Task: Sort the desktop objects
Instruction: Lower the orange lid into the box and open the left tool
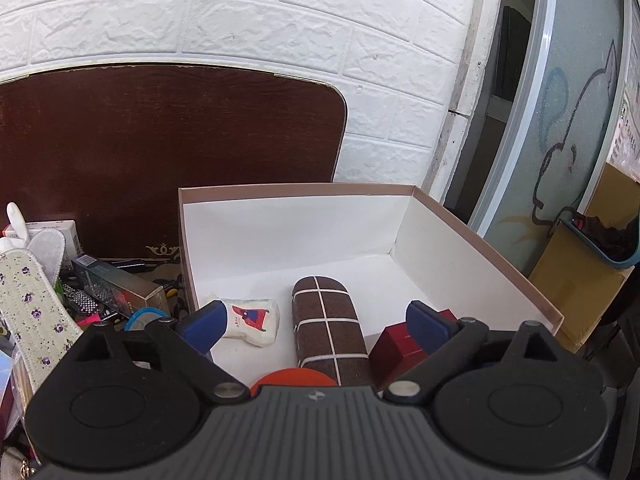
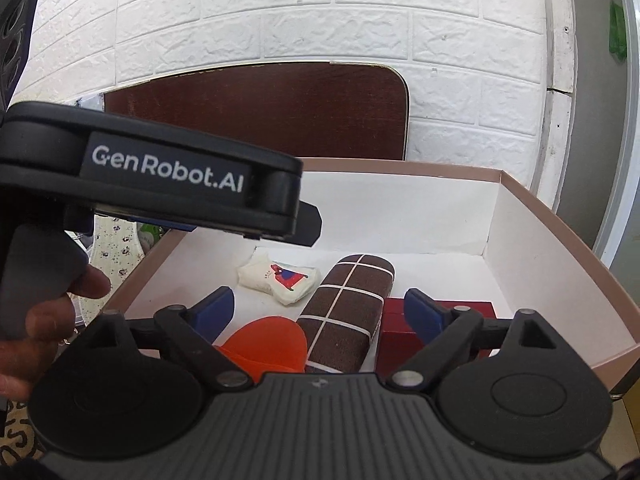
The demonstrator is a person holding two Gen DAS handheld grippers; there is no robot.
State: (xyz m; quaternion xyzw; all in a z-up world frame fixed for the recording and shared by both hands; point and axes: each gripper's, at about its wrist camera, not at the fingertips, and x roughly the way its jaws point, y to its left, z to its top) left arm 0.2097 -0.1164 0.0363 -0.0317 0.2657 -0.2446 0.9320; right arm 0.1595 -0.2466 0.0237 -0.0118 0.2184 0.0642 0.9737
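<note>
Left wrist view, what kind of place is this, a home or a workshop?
Probably a home, at a cluttered desk. White brick-pattern wall covering backs a dark wooden headboard-like panel. A cardboard box holds a brown grid-pattern case, and floral insoles lie beside it.

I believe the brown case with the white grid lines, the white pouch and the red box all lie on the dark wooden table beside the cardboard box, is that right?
Not quite: the brown case with white grid lines, the white pouch and the red box lie inside the white-lined cardboard box, not on the table beside it. The right wrist view shows them on its floor, alongside an orange disc-shaped item.
</note>
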